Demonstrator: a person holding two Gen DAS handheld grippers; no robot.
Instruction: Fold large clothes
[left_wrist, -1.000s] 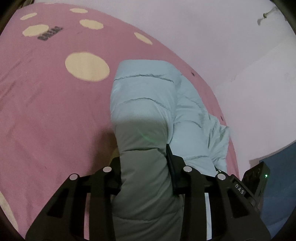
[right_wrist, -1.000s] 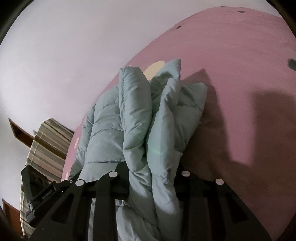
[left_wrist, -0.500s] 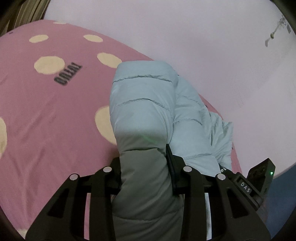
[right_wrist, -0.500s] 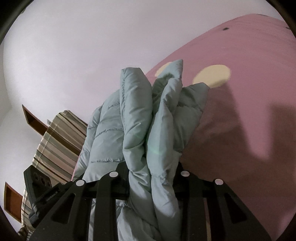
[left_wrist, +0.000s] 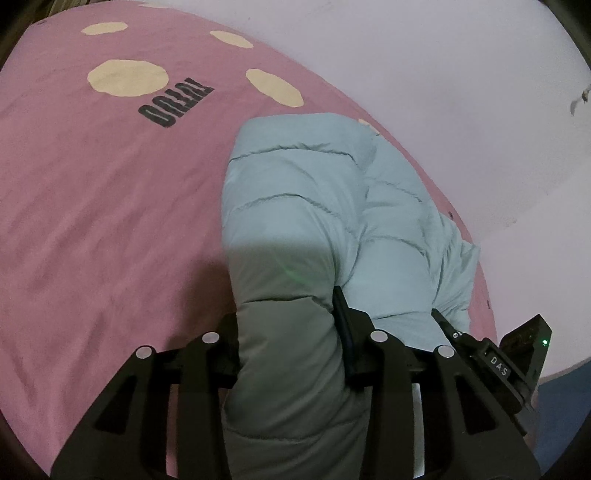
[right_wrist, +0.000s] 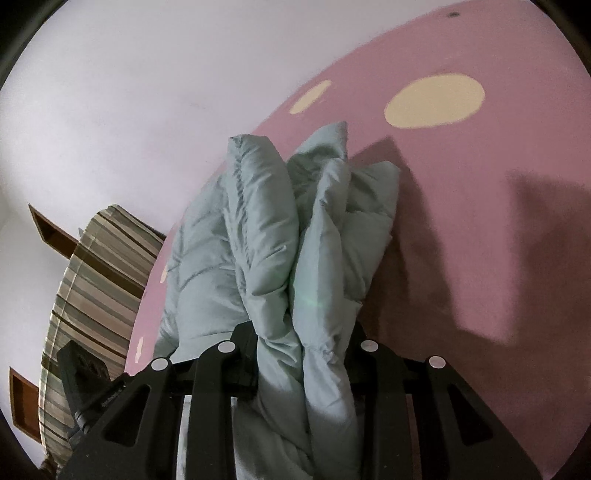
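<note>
Two grippers hold one pale blue puffer jacket (left_wrist: 295, 206) above the pink bedsheet (left_wrist: 92, 221). Left gripper (left_wrist: 288, 343) is opening slightly with jacket between its jaws; right gripper (right_wrist: 303, 350) is clamped on bunched folds.

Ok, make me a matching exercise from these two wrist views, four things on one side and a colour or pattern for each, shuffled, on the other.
Things:
1. puffer jacket
2. bedsheet
3. curtain
4. spots on the bedsheet

Colours or patterns:
A. cream
B. pale blue-green
C. brown and beige stripes
D. pink

Pairs: 1-B, 2-D, 3-C, 4-A
</note>
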